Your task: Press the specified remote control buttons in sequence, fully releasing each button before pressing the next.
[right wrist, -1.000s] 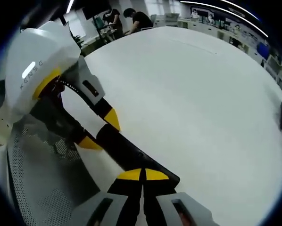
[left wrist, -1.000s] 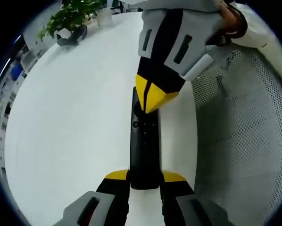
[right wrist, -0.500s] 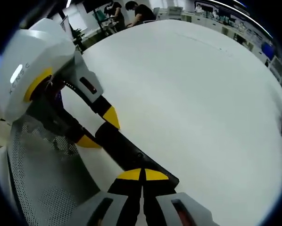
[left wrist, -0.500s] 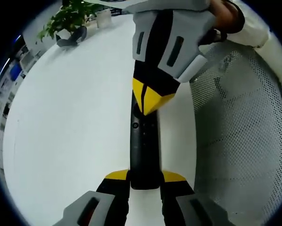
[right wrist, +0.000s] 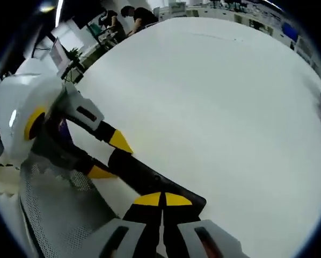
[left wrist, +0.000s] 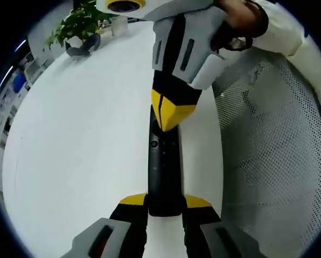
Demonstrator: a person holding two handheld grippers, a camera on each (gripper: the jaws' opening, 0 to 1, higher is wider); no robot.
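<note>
Your white table [left wrist: 80,134] carries the black remote control [left wrist: 163,172], which lies close to the table's edge, alongside the white perforated mesh chair [left wrist: 273,161] that stands just off that edge.

Your left gripper [left wrist: 165,201] has its jaws closed on the near end of the remote control, one yellow tip on each side of the body, pinning it to the table. In the right gripper view you see the same hold from the other end: the left gripper [right wrist: 104,157] straddles the far end of the remote control [right wrist: 150,180].

Your right gripper [right wrist: 161,200] has its jaws brought fully together, yellow tips meeting and holding nothing. In the left gripper view, the right gripper [left wrist: 170,115] points down onto the far half of the remote control, its closed tip over the upper face, just beyond a small round button [left wrist: 154,143]. You cannot tell whether the tip touches the remote control.

Far from the remote control, at the table's opposite end, a potted plant [left wrist: 80,21] stands beside a dark object [left wrist: 81,45].
</note>
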